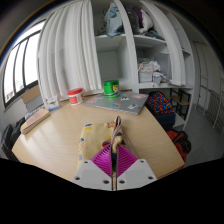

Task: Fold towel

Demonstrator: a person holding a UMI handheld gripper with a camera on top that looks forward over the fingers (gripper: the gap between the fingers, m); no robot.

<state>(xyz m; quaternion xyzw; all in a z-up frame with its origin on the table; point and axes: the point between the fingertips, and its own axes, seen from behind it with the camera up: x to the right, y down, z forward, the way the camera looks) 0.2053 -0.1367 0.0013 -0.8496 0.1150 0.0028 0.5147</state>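
Observation:
A pale beige patterned towel (pixel 98 136) lies crumpled on the light wooden table (pixel 60 140), just ahead of the fingers. My gripper (pixel 115 152) is shut: the two magenta pads (pixel 104 157) meet in the middle, and a thin fold of the towel runs up between them. The towel's pinched edge rises from the fingertips, while the rest of the cloth spreads to the left on the table.
At the table's far side stand a red-lidded jar (pixel 75 97), a green cup (pixel 111 87), a clear container (pixel 52 102) and a flat grey laptop-like object (pixel 122 101). A box (pixel 35 120) lies at the left edge. White shelves (pixel 140 50) stand behind, with a colourful basket (pixel 166 103) to their right.

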